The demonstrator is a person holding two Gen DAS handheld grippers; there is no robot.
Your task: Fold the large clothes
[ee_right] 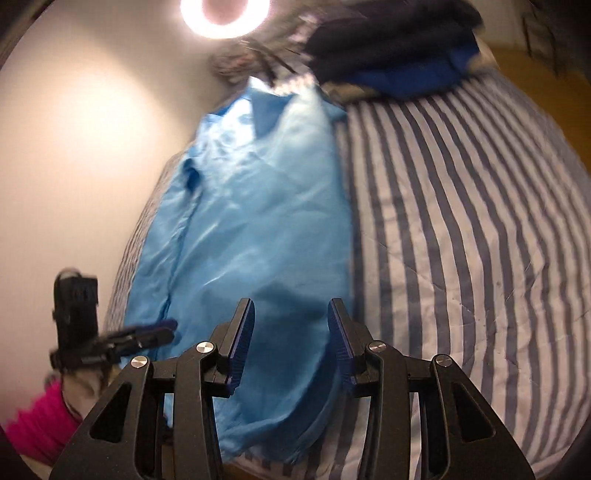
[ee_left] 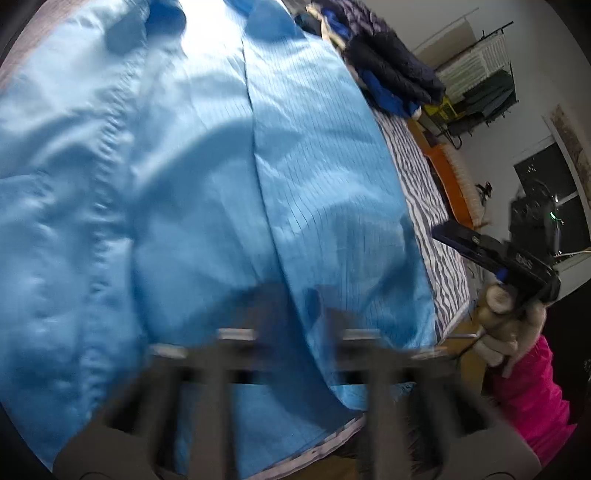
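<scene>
**Blue garment on the striped bed: soft, slick, take it by the hem**

The blue garment (ee_right: 258, 229) lies lengthwise along the wall-side edge of the bed (ee_right: 461, 221), collar toward the far end, hem at the near edge. It looks partly folded already: a long narrow shape, one side panel turned in over the middle.

Handling, as judged:
- Light and thin. No stiffness; it will drape and sag from any held point.
- Glossy, satin-like sheen on the left panel, so likely slippery. A shallow pinch may slide off.
- Right panel in the left wrist view shows a fine pinstripe grid and a straight lengthwise seam.
- Puckered stitching runs along the left side seam; thicker there, better bite.
- Best hold: the two hem corners at the near edge, or the doubled seam edges, not the smooth middle.
- Not fragile, though creases will set readily.

Tools:
- Left gripper (ee_right: 159, 332): black, blue-padded, jaws brought together at the garment's near wall-side corner. Motion blur hides whether cloth is caught between the pads; cannot tell.
- Right gripper (ee_right: 291, 332): jaws standing apart, ribbed blue pads facing in, the hem lying below the gap, nothing pinched.
- A gloved hand (ee_left: 509, 332) with a pink sleeve (ee_left: 532, 398) carries the right tool.

Surroundings: quilted bedcover in grey-blue and white stripes; a pile of dark clothes (ee_right: 391, 55) at the far end; a ring lamp (ee_right: 225, 14) glaring above.
</scene>
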